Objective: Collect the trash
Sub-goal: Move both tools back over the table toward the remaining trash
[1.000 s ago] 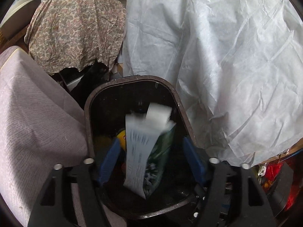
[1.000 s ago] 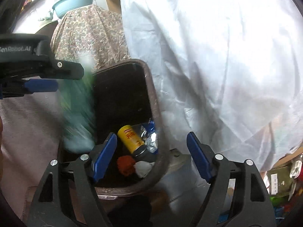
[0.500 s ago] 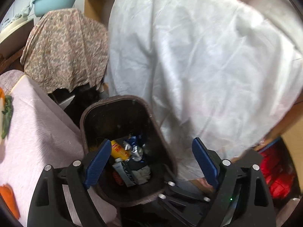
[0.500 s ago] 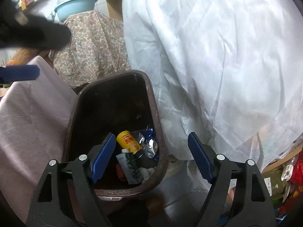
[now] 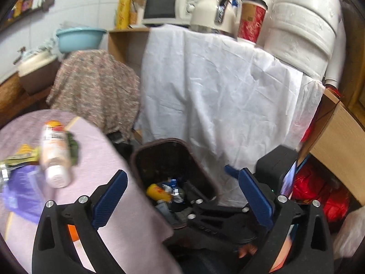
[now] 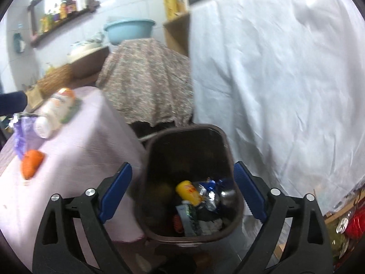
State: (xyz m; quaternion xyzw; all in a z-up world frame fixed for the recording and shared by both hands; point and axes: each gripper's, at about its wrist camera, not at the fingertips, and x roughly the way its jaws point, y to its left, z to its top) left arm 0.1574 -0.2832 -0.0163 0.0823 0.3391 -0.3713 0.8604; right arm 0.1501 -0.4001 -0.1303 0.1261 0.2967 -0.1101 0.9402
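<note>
A dark brown trash bin (image 5: pixel 173 140) (image 6: pixel 189 128) stands on the floor between the pink-clothed table (image 5: pixel 109 159) (image 6: pixel 86 150) and a white sheet. It holds a yellow can (image 5: pixel 158 190) (image 6: pixel 188 189), foil and packets. My left gripper (image 5: pixel 182 172) and right gripper (image 6: pixel 182 167) hover above the bin. The jaws of both are opening, and nothing is between them. On the table lie a white bottle (image 5: pixel 54 155) (image 6: pixel 53 111), a purple wrapper (image 5: pixel 20 189) (image 6: pixel 21 134) and an orange piece (image 6: pixel 32 163). The right gripper's black body shows low in the left wrist view.
A white sheet (image 5: pixel 216 91) drapes a shelf unit at the right, with a microwave (image 5: pixel 168 6) and kettle on top. A floral cloth (image 5: pixel 95 91) covers something behind the bin. A blue basin (image 5: pixel 79 37) sits above it. Red bags (image 5: pixel 319 194) lie at the lower right.
Both grippers have risen and drawn back from the bin with wider jaws. The paper and green packet that were falling now lie inside the bin. The table top has come into view.
</note>
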